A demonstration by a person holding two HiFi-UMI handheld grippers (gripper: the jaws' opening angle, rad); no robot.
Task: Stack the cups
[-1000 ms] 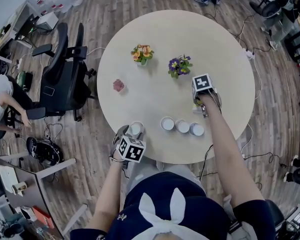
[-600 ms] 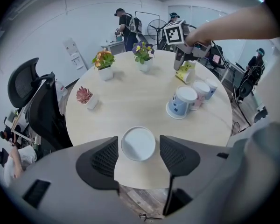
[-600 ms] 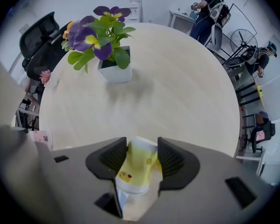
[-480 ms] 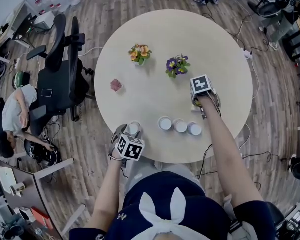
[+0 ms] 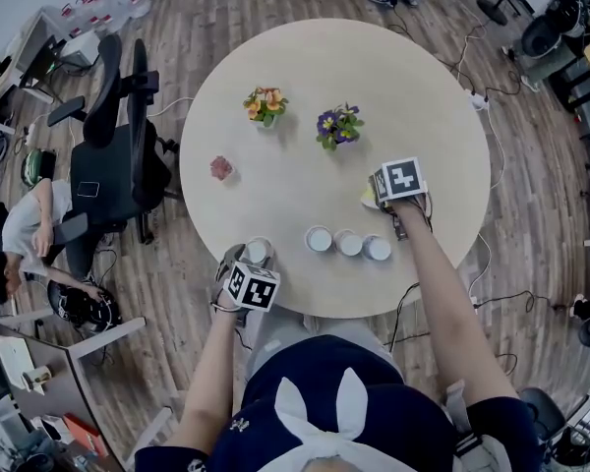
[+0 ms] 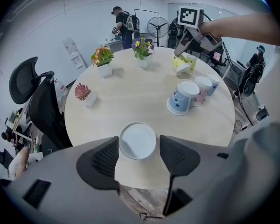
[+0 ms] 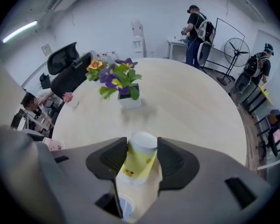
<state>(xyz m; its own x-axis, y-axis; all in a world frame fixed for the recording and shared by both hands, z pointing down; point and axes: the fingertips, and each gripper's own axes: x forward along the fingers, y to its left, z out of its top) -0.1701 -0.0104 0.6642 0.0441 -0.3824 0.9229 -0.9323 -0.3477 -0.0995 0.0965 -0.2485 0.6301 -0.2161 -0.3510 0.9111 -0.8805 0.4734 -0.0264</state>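
The right gripper (image 7: pixel 141 147) has risen and tipped since a second ago. Its jaws have just been closing and now clench the tilted yellow cup (image 7: pixel 137 164), just beyond the row of three cups (image 5: pixel 348 243). Left of that row, the left gripper (image 6: pixel 139 148) straddles a white cup (image 6: pixel 137 139) loosely, unclenched.

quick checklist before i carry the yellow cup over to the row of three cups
1. Grip on yellow cup: ok; right gripper jaws have just been closing and clamp its sides.
2. Yellow cup level: not ok, it is tilted.
3. Row of three cups standing mouth down: ok.
4. Table between yellow cup and row bare: ok.
5. Left gripper pressing the white cup: cannot tell; the cup sits between its jaws.
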